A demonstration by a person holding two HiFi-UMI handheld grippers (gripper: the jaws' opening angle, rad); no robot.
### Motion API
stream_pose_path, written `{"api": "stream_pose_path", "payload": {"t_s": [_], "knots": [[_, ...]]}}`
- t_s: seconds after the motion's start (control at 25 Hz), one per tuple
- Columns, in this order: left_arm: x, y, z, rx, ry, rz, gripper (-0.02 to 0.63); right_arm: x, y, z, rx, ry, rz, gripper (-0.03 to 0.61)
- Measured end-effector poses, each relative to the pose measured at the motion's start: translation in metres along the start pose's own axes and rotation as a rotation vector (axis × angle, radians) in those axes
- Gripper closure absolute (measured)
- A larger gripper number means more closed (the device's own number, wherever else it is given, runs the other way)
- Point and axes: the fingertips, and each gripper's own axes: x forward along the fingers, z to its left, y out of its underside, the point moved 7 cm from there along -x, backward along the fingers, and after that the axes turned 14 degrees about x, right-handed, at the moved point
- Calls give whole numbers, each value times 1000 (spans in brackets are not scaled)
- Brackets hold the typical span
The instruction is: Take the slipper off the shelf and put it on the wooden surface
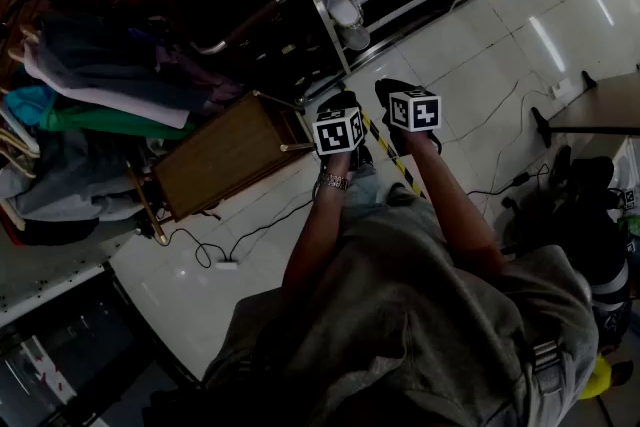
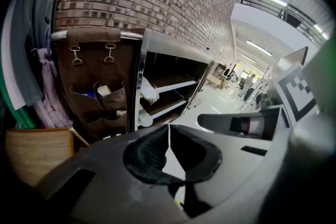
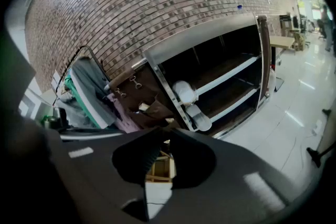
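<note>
Two white slippers lie at the left end of the metal shelf: one on the upper board and one on the board below; the head view shows them as slipper and slipper. The wooden surface stands on the floor left of the shelf. My left gripper and right gripper hover side by side over the floor in front of the shelf, short of the slippers. The left gripper is shut and empty. The right gripper is shut with nothing in it.
A clothes rack with hanging garments stands left of the wooden surface. A brown hanging organiser hangs beside the shelf frame. Cables run over the white tiled floor. A brick wall is behind the shelf.
</note>
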Motion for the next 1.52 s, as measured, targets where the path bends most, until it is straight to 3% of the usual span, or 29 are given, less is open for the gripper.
{"api": "stream_pose_path", "payload": {"t_s": [0.16,0.24,0.36,0.44,0.6,0.8,0.88,0.96,1.04,1.08,1.24,1.52], "knots": [[41,-21,31,14,25,27,604,53,-28,0,42,-34,-12,444],[56,-23,33,8,42,35,604,74,-34,-15,61,-40,-5,434],[73,-19,31,-3,74,29,604,109,-46,-55,177,-58,-22,416],[85,-17,37,-22,74,34,604,139,-67,-75,242,-88,-59,390],[99,-11,50,-46,53,70,604,206,-116,-91,270,-126,-119,316],[95,-13,61,-68,13,78,604,275,-124,-98,320,-92,-37,245],[97,-19,66,-71,3,73,604,297,-131,-101,351,-117,-13,230],[97,-21,69,-70,-6,81,604,309,-138,-103,435,-185,-20,243],[93,-19,70,-83,-8,89,604,309,-143,-101,480,-241,-37,454],[90,-17,70,-91,-5,90,604,306,-145,-97,456,-245,-38,474],[81,-20,67,-98,-22,79,604,270,-151,-75,201,-187,-60,509],[66,-36,55,-71,-130,23,604,148,-109,-60,-166,37,-65,518]]}}
